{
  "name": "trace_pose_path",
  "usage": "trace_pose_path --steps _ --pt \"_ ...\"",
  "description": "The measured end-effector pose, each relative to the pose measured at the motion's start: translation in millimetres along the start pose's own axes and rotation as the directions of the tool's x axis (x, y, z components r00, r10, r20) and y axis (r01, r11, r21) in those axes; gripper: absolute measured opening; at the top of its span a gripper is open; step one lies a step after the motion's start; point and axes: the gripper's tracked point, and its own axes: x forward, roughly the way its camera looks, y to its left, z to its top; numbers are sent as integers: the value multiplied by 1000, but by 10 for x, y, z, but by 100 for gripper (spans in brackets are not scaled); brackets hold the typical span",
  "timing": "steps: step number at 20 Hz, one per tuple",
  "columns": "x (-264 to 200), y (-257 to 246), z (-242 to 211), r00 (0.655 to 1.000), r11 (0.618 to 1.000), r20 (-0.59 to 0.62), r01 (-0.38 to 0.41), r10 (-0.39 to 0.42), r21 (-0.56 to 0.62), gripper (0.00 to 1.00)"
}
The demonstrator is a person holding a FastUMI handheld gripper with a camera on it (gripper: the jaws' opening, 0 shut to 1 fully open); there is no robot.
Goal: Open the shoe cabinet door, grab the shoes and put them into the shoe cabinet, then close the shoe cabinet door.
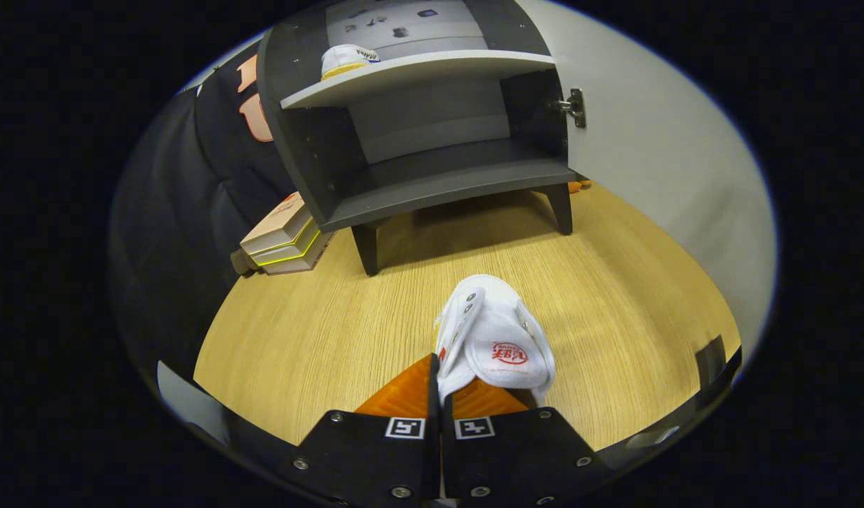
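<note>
You had a small white shoe (pixel 499 339) pinched at its edge between the fingers of the gripper (pixel 442 395), the jaws drawn almost together on a fold of its upper, so the shoe stuck out just ahead of them with its toe pointing away, toward the cabinet. Whether it hung clear of the wooden tabletop (pixel 615 296) or still rested on it could not be told. Holding it by the rim like that probably let you carry it toe first into a shelf. Beyond the jaws stood the dark shoe cabinet (pixel 432 141) on short legs, its pale door (pixel 657 162) swung wide open to the right of the fingers, hinge showing. The upper shelf (pixel 417 74) already held the other white shoe (pixel 347 60), set toward the left end. The lower compartment (pixel 446 176) was empty, straight ahead of the held shoe, and looked the likelier place for it. Left of the cabinet, against the dark cloth wall, lay a stack of flat boxes (pixel 283 240).
</note>
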Motion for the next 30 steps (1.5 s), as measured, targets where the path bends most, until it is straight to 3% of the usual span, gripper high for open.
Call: trace_pose_path --steps 5,16,30 --pt "-302 34 261 999 1000 35 -1 1 -15 1" --pt "-985 102 1316 987 997 162 3 11 -83 1" --pt "-1180 432 2555 950 982 301 -23 80 -189 1"
